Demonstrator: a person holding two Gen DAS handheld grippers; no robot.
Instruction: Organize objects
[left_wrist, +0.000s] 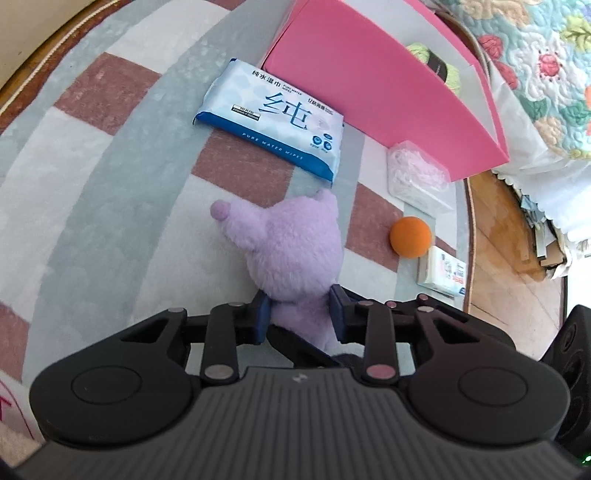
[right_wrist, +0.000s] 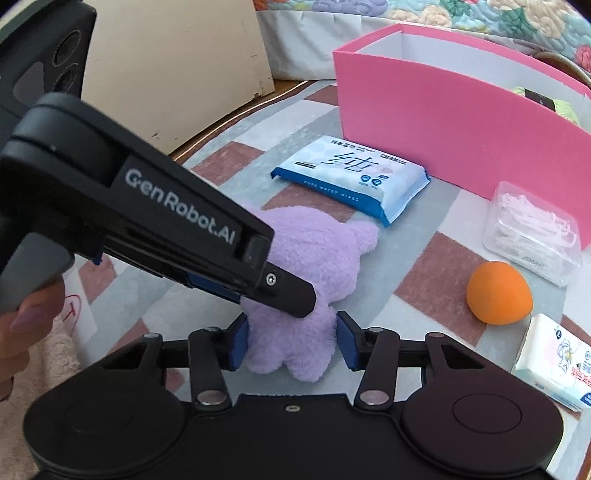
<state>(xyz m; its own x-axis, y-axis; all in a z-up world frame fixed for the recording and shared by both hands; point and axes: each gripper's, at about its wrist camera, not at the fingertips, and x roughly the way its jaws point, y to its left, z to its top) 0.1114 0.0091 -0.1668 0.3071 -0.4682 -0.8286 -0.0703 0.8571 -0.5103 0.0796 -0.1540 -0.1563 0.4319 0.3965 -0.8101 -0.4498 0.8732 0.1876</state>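
Left tongs (left_wrist: 301, 312) clamped on purple plush toy (left_wrist: 295, 240) on rug (left_wrist: 92, 184); right tongs (right_wrist: 291, 339) straddle its lower end, left pad touching, grip unclear.

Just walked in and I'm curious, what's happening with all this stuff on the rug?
A person with two handheld grippers is tidying. The left gripper is shut on the fluffy purple plush toy; the right gripper straddles its lower end. The blue-and-white wet-wipes pack, orange ball and clear floss-pick box lie on the checked rug beside the pink box.
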